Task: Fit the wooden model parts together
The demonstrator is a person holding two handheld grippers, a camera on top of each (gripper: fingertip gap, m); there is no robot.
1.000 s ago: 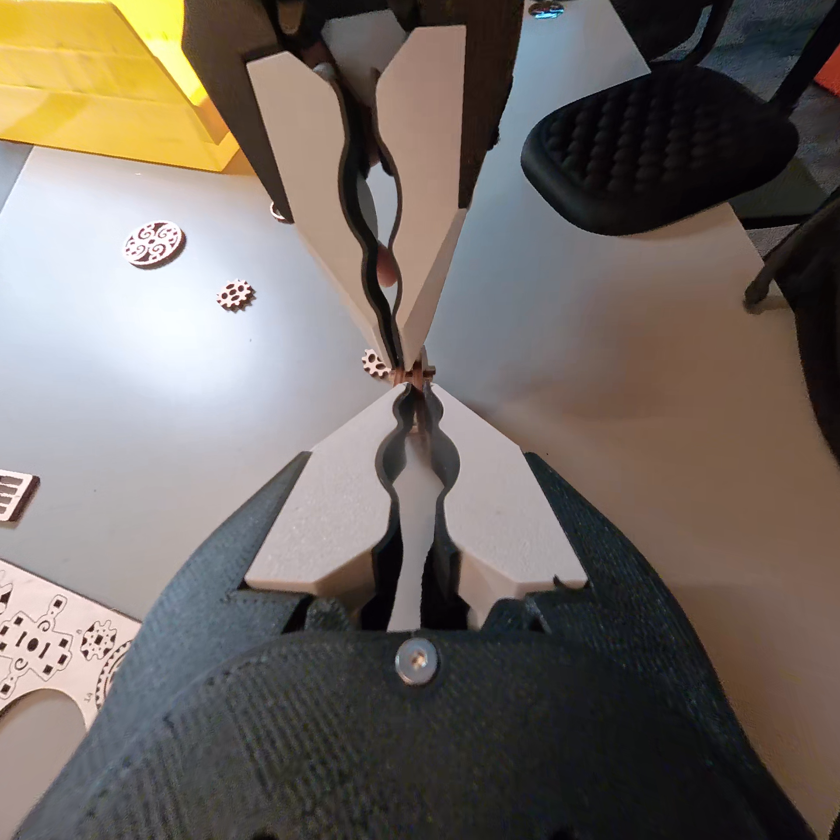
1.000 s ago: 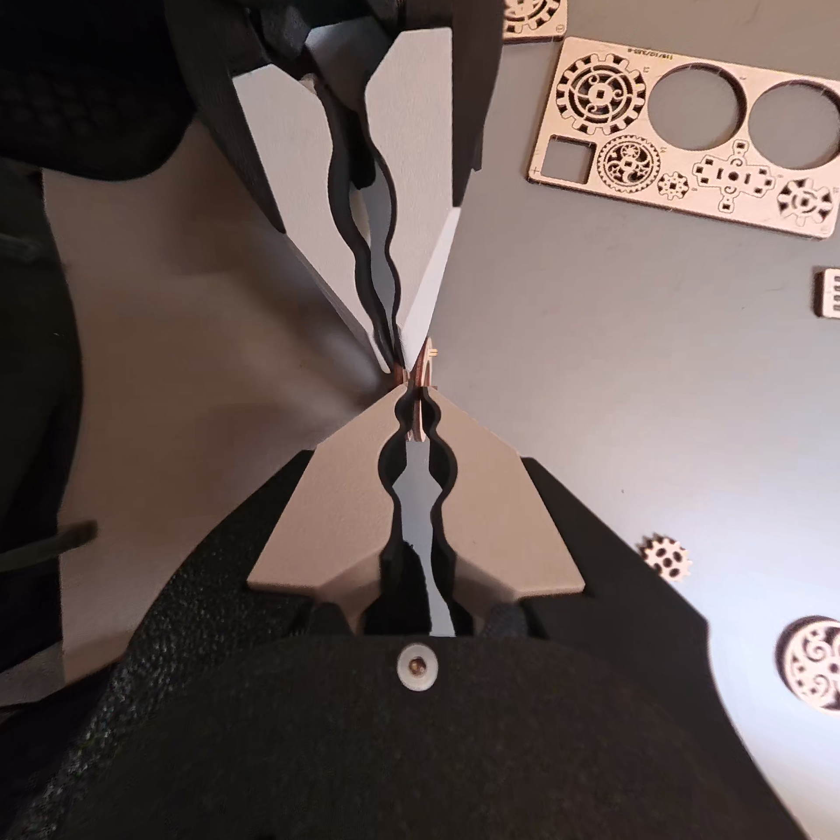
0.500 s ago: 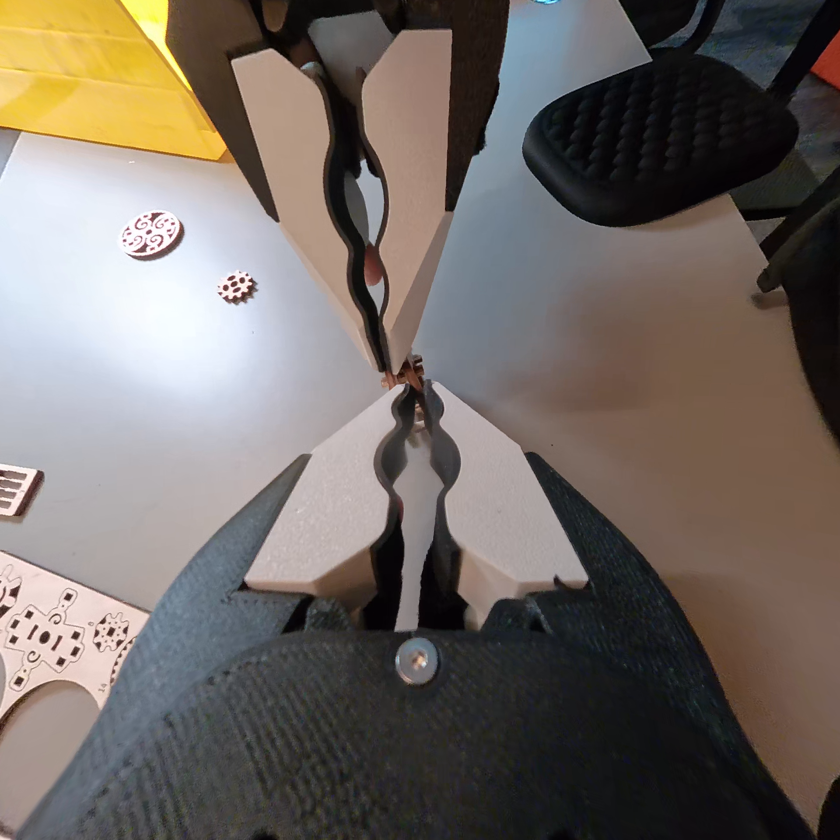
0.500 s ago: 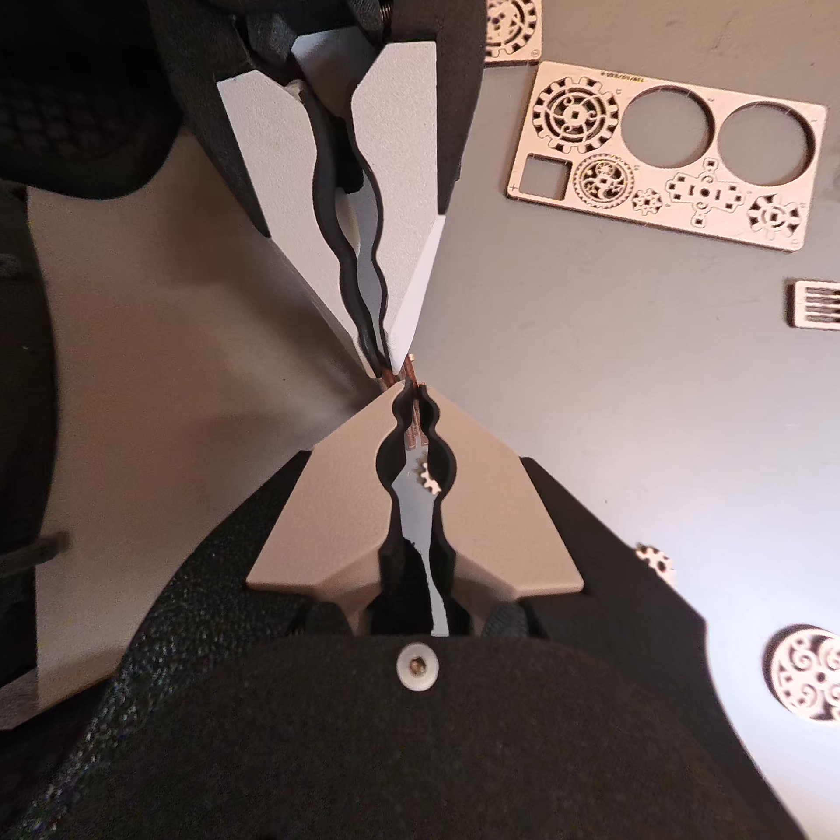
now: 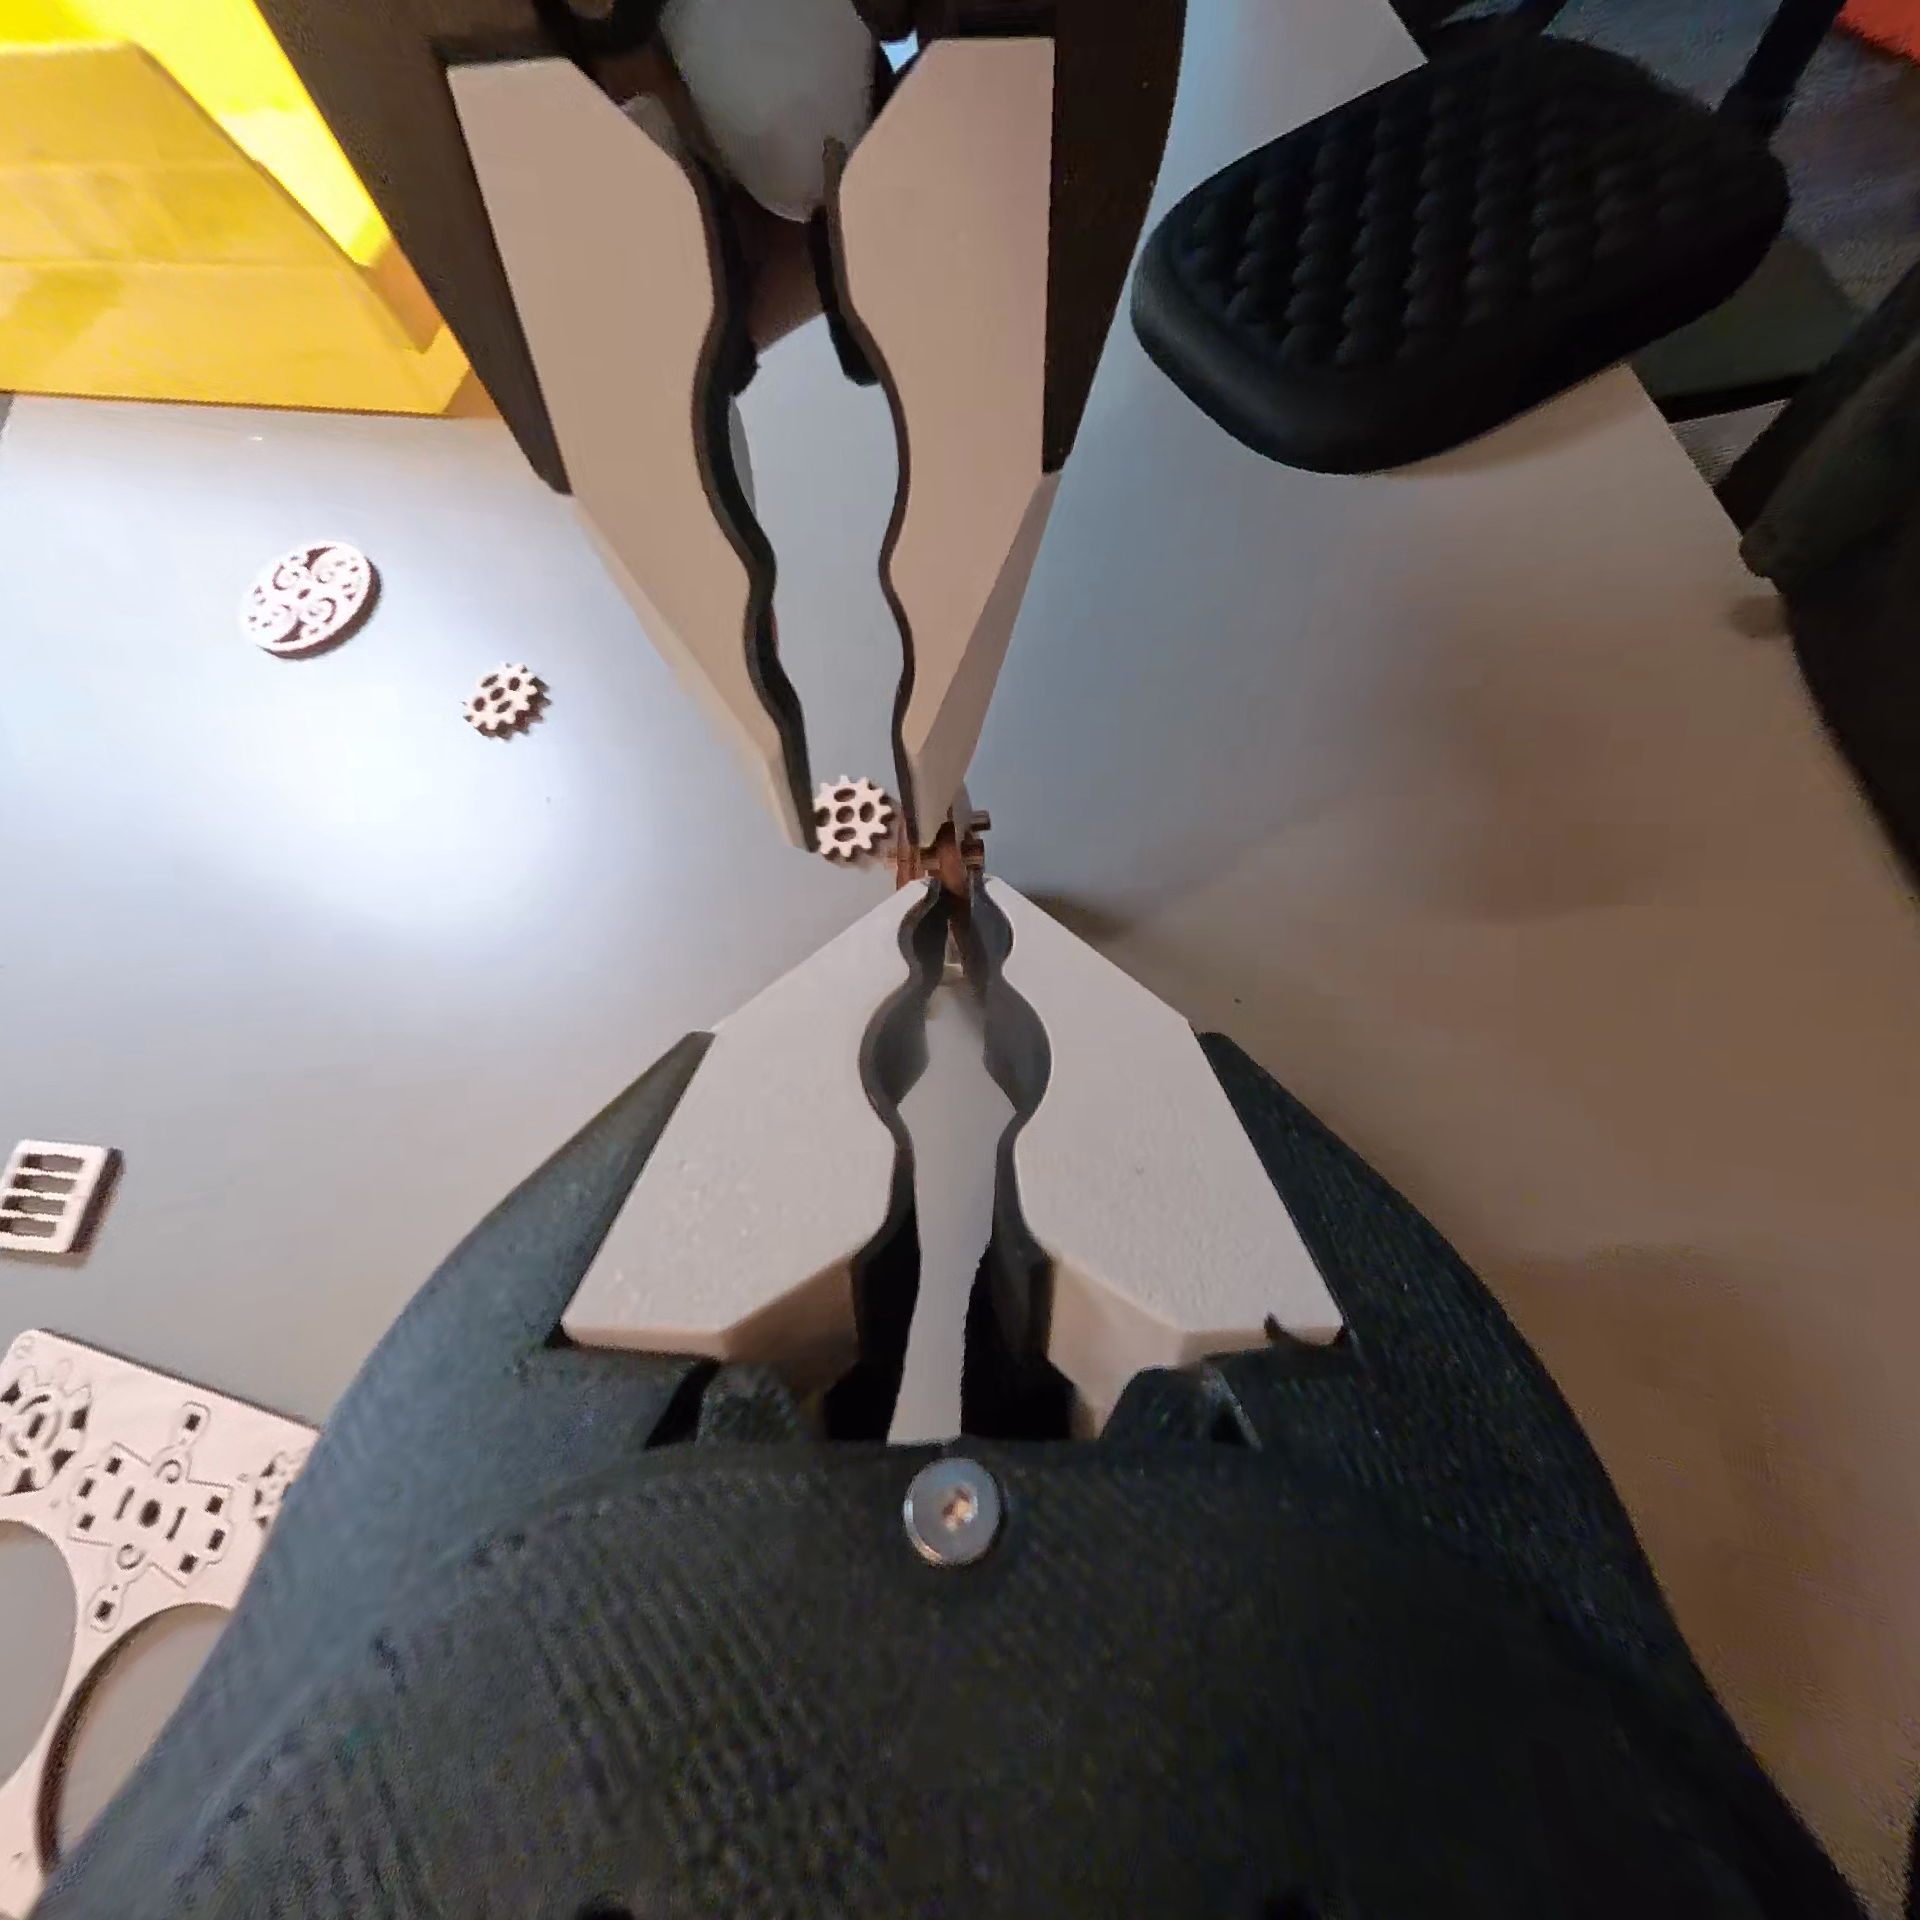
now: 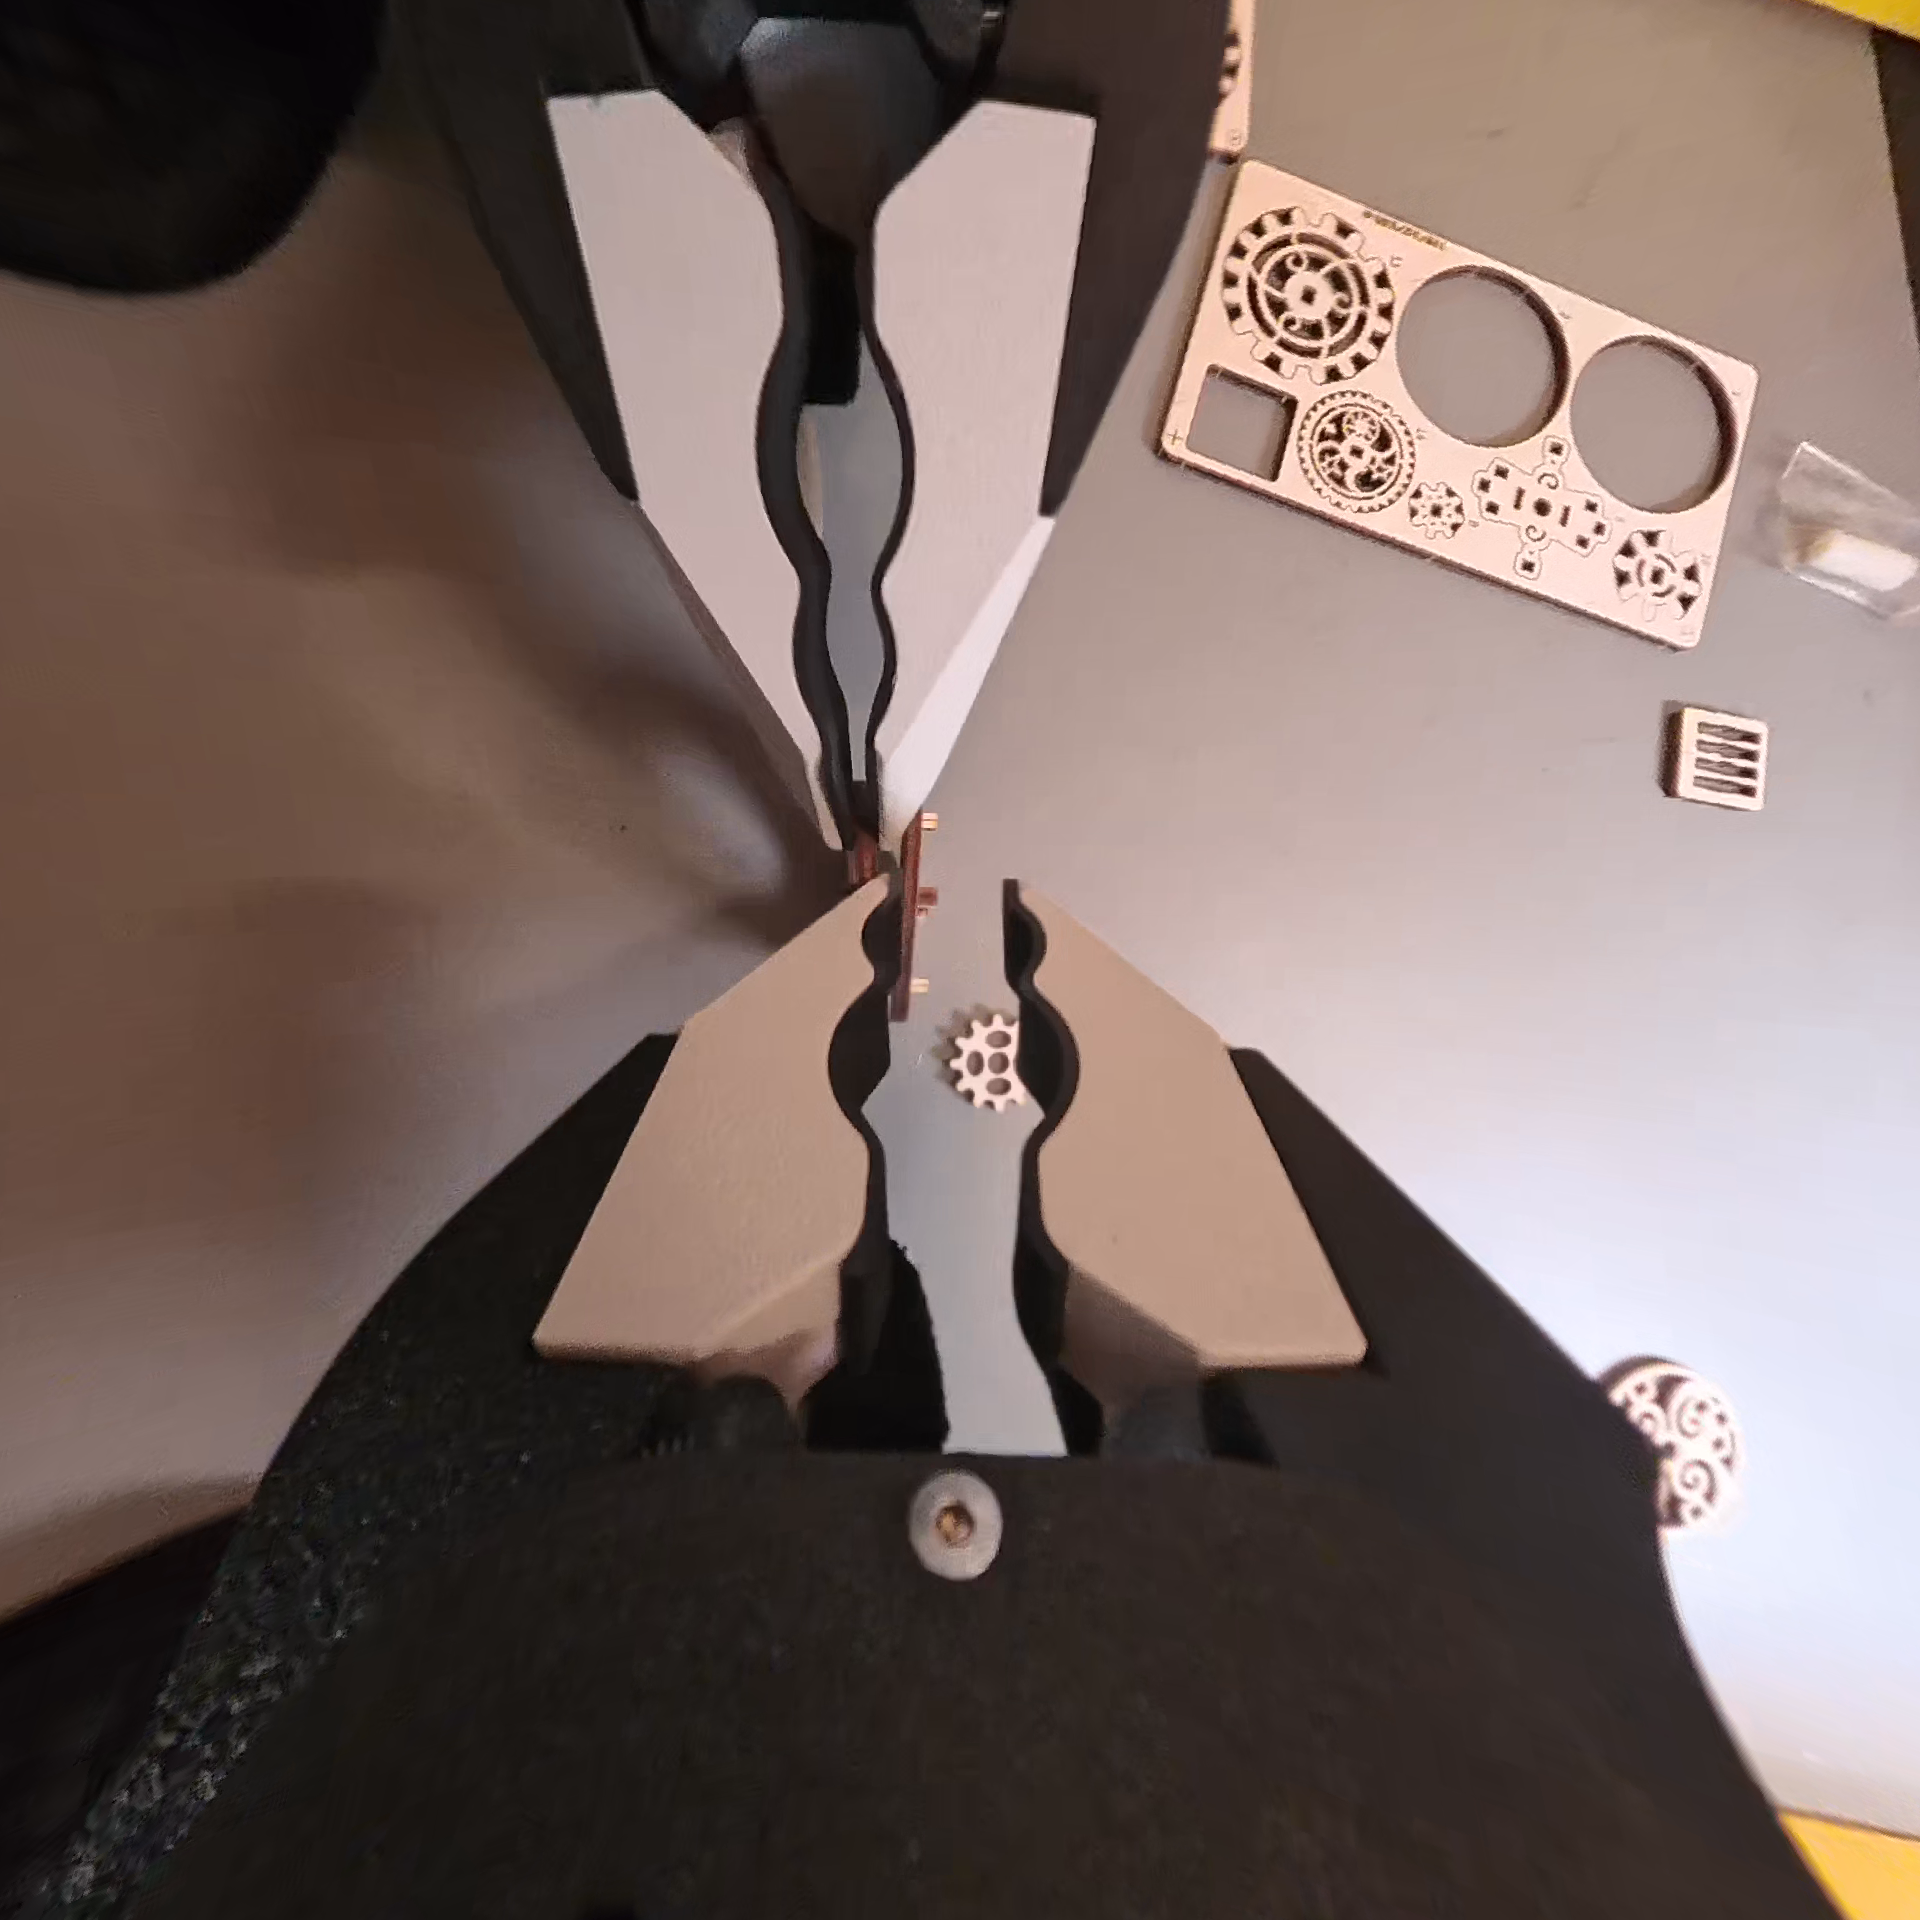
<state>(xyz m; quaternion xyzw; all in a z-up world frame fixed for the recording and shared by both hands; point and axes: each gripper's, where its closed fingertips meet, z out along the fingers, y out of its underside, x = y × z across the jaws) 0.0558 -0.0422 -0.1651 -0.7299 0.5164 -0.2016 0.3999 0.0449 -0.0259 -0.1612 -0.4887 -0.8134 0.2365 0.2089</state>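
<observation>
My left gripper (image 5: pixel 951 891) is shut on a small brown wooden part (image 5: pixel 943 860) at its tips. In the right wrist view this gripper (image 6: pixel 860 808) comes in from the top, pinching a short piece that joins a thin flat wooden piece with pegs (image 6: pixel 914 920), seen edge-on. My right gripper (image 6: pixel 945 896) is open; the flat piece lies against its left finger (image 6: pixel 790 1039) and the right finger stands clear. In the left wrist view the right gripper (image 5: pixel 871 826) faces mine tip to tip. A small pale gear (image 6: pixel 985 1060) lies on the grey table below its open fingers.
A wooden parts sheet (image 6: pixel 1455 416), a slotted piece (image 6: pixel 1714 769), a clear bag (image 6: pixel 1860 540) and an ornate disc (image 6: pixel 1673 1455) lie on the table. Another gear (image 5: pixel 504 699) lies near a yellow box (image 5: pixel 156 208). A black chair (image 5: pixel 1455 239) stands past the table edge. Left and right tips are no more than a few centimetres apart. From the right gripper's tips to the small pale gear (image 6: pixel 985 1060) is close to 6 centimeters. My left wrist view (image 5: pixel 854 811) looks at it from another angle.
My right gripper has opened and let go of the flat wooden piece, which stays with the part in my left gripper. The small gear now shows between the right fingers.
</observation>
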